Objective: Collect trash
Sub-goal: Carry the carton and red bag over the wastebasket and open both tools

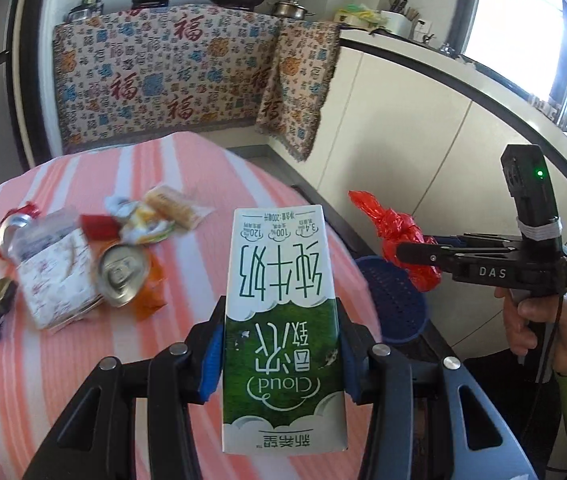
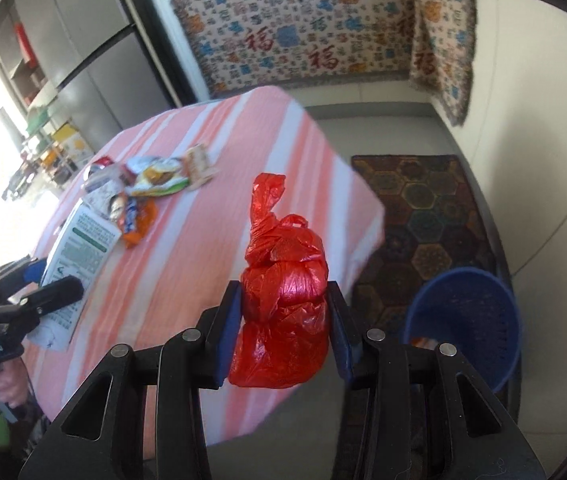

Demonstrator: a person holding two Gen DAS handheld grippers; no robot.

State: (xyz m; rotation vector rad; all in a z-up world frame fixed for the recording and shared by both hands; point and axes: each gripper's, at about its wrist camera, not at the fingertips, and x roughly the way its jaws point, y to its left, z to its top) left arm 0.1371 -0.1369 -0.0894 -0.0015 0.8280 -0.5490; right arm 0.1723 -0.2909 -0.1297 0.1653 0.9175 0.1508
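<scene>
The left hand-held gripper (image 1: 281, 354) is clamped on a milk carton (image 1: 281, 320), its blue pads pressing the carton's two sides, holding it above the near edge of the desk (image 1: 243, 184). The right hand-held gripper (image 2: 283, 334) grips a knotted red plastic bag (image 2: 283, 304) between its pads, off the desk's right edge, near and above a blue perforated basket (image 2: 463, 320) on the floor.

The carton is white on top with green below and printed upside down. The bag is glossy and crumpled, with a twisted tail sticking up.

On the pink-and-white striped desk cloth, to the far left, lie a silver can (image 1: 121, 276), snack wrappers (image 1: 163, 212) and a torn paper pack (image 1: 57, 280). Behind is a patterned cloth (image 1: 163, 76) over a counter with pots; a hexagon-patterned rug (image 2: 423, 216) lies by the basket.
</scene>
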